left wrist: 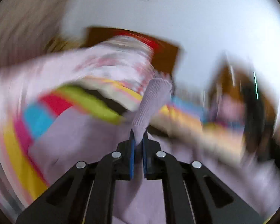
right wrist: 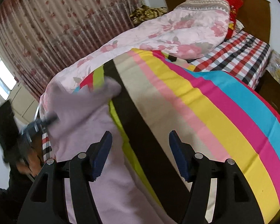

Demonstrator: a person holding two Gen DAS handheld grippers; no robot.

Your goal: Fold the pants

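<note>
The pants are pale lilac knit. In the left wrist view my left gripper (left wrist: 138, 140) is shut on a ribbed cuff of the pants (left wrist: 151, 100), which stands up between the blue pads; more lilac cloth lies below. That view is motion-blurred. In the right wrist view the pants (right wrist: 87, 130) lie along the left part of the striped sheet (right wrist: 214, 112), one end lifted and blurred beside the left gripper (right wrist: 46, 121). My right gripper (right wrist: 140, 145) is open and empty, above the sheet's black stripe, just right of the pants.
A floral pink quilt (right wrist: 177, 29) lies bunched across the far side of the bed, with a red pillow (right wrist: 235, 9) and a checked sheet (right wrist: 242, 54) by the brown headboard (right wrist: 255, 11). A floral curtain (right wrist: 56, 18) hangs at left.
</note>
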